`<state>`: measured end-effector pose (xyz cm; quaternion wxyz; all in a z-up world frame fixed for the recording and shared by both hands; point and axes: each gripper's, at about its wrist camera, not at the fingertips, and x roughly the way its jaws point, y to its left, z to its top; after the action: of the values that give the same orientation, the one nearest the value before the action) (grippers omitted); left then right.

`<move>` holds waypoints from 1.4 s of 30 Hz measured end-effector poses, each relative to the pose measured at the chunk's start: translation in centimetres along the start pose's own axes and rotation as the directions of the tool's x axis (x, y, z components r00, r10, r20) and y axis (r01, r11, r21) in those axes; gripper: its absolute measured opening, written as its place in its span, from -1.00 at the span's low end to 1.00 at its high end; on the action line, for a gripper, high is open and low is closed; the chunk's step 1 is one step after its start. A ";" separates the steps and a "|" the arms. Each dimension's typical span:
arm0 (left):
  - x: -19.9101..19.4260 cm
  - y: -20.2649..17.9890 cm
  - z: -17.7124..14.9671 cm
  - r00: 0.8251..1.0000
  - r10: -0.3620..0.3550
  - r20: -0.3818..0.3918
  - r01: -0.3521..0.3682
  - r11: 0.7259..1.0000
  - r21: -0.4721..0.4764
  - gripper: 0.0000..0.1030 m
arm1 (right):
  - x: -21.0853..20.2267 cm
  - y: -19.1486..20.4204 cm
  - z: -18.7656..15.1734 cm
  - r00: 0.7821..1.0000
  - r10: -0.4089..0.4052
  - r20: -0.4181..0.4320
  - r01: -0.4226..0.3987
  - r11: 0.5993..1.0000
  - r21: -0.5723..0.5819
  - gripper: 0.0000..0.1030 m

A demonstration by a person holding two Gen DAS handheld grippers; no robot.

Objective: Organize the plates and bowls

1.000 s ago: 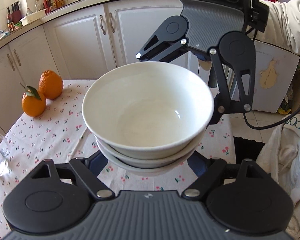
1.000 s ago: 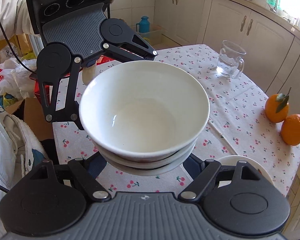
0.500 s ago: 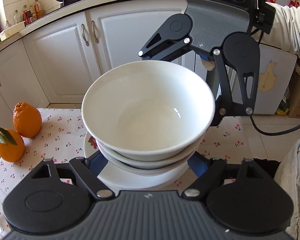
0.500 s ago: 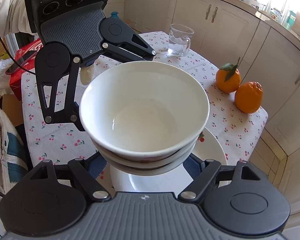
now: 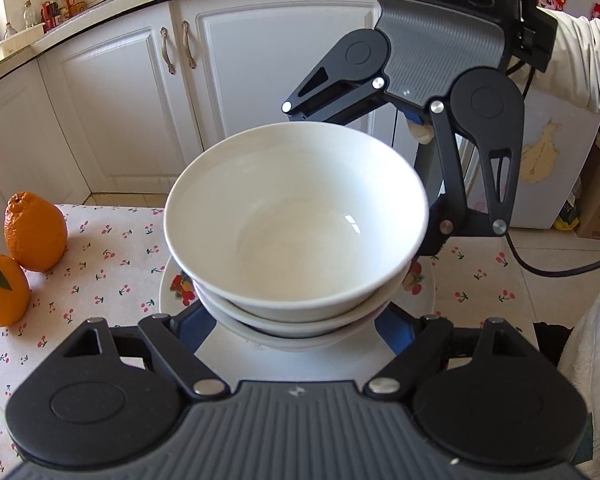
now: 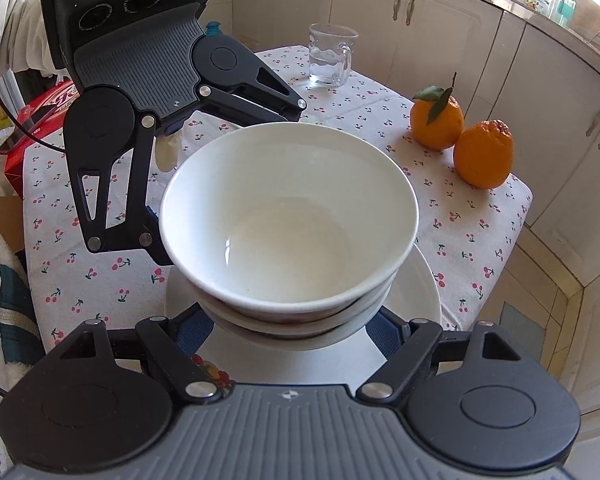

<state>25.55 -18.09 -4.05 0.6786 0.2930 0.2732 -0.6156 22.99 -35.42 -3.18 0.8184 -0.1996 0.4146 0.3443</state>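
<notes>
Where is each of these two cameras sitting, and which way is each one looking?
Left wrist view: sits on the left gripper, looking forward and down along its fingers at the stacked bowls over a plate; the right gripper and a white sleeve show opposite.
Right wrist view: sits on the right gripper, looking back the other way at the same bowls; the left gripper and a sleeve show.
Shared: bowls, plate, two oranges, cherry-print tablecloth.
</notes>
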 end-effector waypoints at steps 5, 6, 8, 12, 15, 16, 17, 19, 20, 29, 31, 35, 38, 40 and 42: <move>0.4 0.2 0.0 1.000 -0.008 -0.003 0.008 1.000 -0.004 0.66 | 0.2 -0.6 -0.3 1.000 0.011 0.001 -0.011 1.000 0.021 0.67; 0.4 0.2 0.0 1.000 -0.007 -0.004 0.007 1.000 -0.005 0.66 | 0.2 -0.7 -0.3 1.000 0.014 0.001 -0.014 1.000 0.024 0.67; 0.5 0.3 0.0 1.000 -0.007 -0.006 0.007 1.000 -0.010 0.66 | 0.3 -0.9 -0.4 1.000 0.018 0.001 -0.018 0.999 0.029 0.67; 0.6 0.4 -0.1 1.000 -0.013 -0.008 0.013 1.000 -0.024 0.66 | 0.6 -1.3 -0.5 1.000 0.024 0.001 -0.024 0.999 0.038 0.67; 0.6 0.6 -0.1 1.000 -0.019 -0.007 0.019 0.999 -0.037 0.66 | 0.5 -1.3 -0.6 1.000 0.030 0.005 -0.031 0.999 0.044 0.67; 0.6 0.6 -0.1 1.000 -0.016 -0.005 0.016 0.999 -0.036 0.66 | 0.5 -1.4 -0.6 0.999 0.031 0.007 -0.031 0.999 0.045 0.67; 0.6 0.6 -0.2 1.000 -0.014 -0.005 0.014 0.999 -0.034 0.66 | 0.5 -1.4 -0.6 0.999 0.031 0.008 -0.031 0.999 0.045 0.67; 0.5 0.5 -0.2 1.000 -0.009 -0.004 0.009 1.000 -0.030 0.67 | 0.5 -1.3 -0.6 1.000 0.030 0.010 -0.030 0.998 0.047 0.67; 0.5 0.3 -0.2 1.000 -0.001 -0.002 0.001 1.000 -0.026 0.70 | 0.5 -1.3 -0.6 1.000 0.027 0.010 -0.028 0.999 0.046 0.67; -1.1 -2.1 -0.8 0.991 0.129 0.020 -0.130 0.991 0.018 0.83 | -0.8 -0.9 -0.6 0.998 -0.013 0.066 0.006 0.996 0.093 0.96; -1.7 -3.0 -1.1 0.982 0.188 0.029 -0.189 0.982 0.011 0.83 | -1.2 -0.6 -0.6 0.997 -0.043 0.063 0.036 0.993 0.109 0.98; -3.4 -5.1 -1.8 0.946 0.316 0.075 -0.314 0.949 -0.030 0.97 | -2.1 1.1 -0.8 0.991 -0.121 0.049 0.114 0.984 0.139 1.00; -4.5 -6.7 -2.1 0.910 0.406 0.086 -0.396 0.911 -0.113 0.97 | -2.7 2.9 -1.0 0.978 -0.208 0.025 0.201 0.964 0.173 1.00; -5.3 -7.6 -2.5 0.877 0.471 0.095 -0.447 0.872 -0.200 0.97 | -3.0 3.9 -1.2 0.964 -0.264 0.013 0.254 0.940 0.229 1.00; -6.1 -8.3 -2.8 0.846 0.525 0.090 -0.482 0.827 -0.288 0.98 | -3.2 4.7 -1.4 0.948 -0.319 -0.010 0.306 0.899 0.315 1.00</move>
<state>16.65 -12.50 -1.94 0.8692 0.2132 0.2055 -0.3959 17.43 -34.34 -1.54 0.8925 -0.1243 0.4094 0.1430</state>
